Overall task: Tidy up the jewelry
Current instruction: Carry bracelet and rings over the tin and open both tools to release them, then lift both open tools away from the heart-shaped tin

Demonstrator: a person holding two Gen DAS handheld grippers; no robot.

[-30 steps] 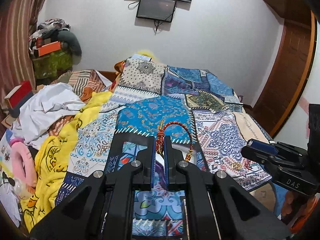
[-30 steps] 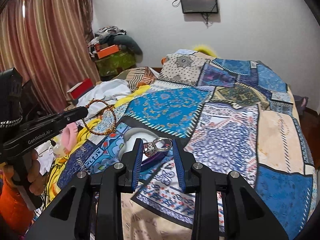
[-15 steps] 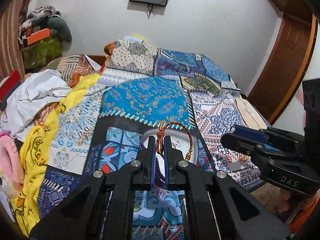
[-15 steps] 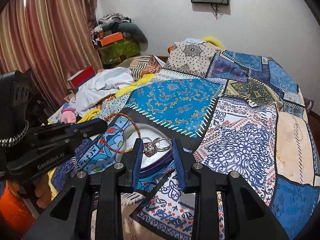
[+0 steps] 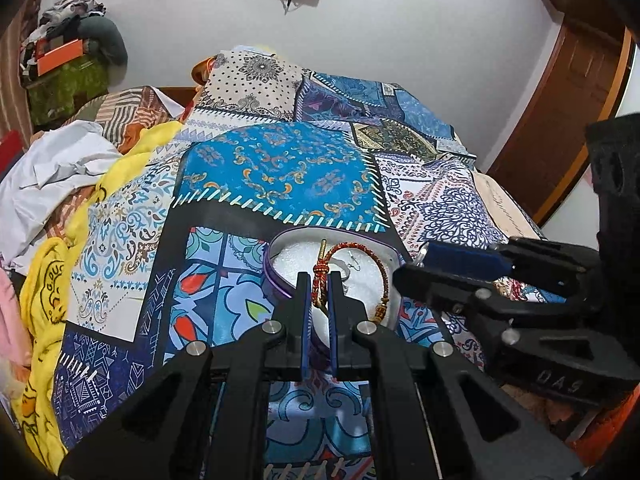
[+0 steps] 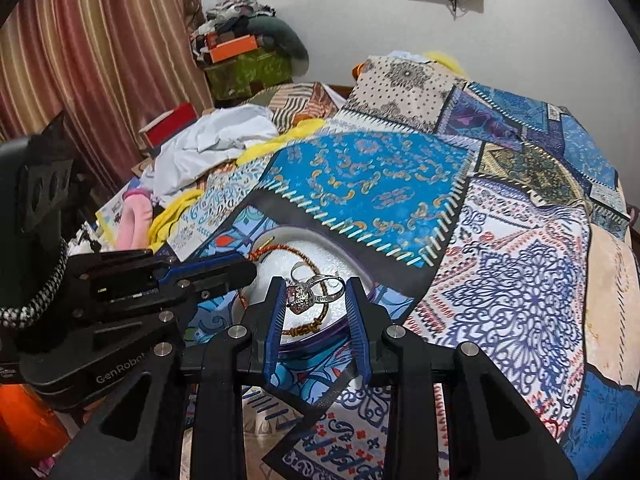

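Left wrist view — left gripper (image 5: 319, 280) pinching a red-and-gold bracelet (image 5: 352, 258) over the purple-rimmed tray (image 5: 276, 280) on the patchwork bedspread (image 5: 280, 176), right wrist view — right gripper (image 6: 316, 292) clamping a stone-set ring (image 6: 306, 296) above that tray (image 6: 340, 326).

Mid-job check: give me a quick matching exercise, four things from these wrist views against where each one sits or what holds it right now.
Things:
1. red-and-gold braided cord bracelet
2. silver ring with a stone cluster
3. round white tray with a purple rim
4. orange box

Places:
A. on the patchwork bedspread
B. between the right gripper fingers
C. on the pile by the wall
D. pinched in the left gripper, over the tray

Pairs: 1-D, 2-B, 3-A, 4-C
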